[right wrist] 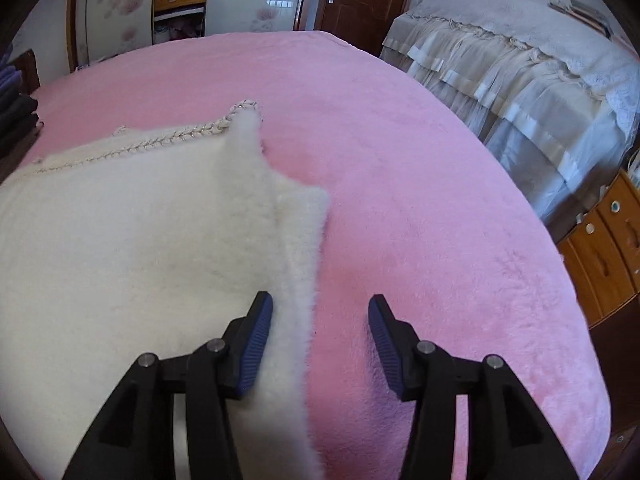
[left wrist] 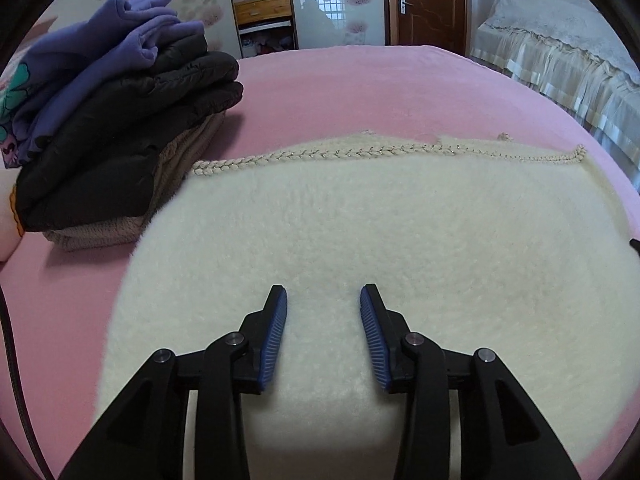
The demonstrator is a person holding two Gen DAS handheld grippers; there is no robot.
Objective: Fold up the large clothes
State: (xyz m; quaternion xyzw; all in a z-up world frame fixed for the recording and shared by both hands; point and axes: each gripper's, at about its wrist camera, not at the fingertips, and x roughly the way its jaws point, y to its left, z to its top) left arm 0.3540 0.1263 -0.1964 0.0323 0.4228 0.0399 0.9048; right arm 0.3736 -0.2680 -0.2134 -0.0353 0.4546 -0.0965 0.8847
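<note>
A large fluffy white garment (left wrist: 360,232) with a braided trim (left wrist: 360,154) along its far edge lies flat on the pink bed (left wrist: 360,88). My left gripper (left wrist: 323,300) hovers over the garment's middle, open, with nothing between its blue pads. In the right wrist view the same white garment (right wrist: 140,220) fills the left side, its right edge running down between the fingers. My right gripper (right wrist: 320,308) is open and straddles that edge, left pad over the fleece, right pad over the pink bed (right wrist: 440,220). The pads do not press on the cloth.
A stack of folded clothes (left wrist: 120,120), purple on top, black padded jacket and beige knit below, sits at the bed's left beside the garment. A lace-covered sofa (right wrist: 520,80) and a wooden drawer cabinet (right wrist: 608,248) stand to the right. Wardrobe and a door are behind.
</note>
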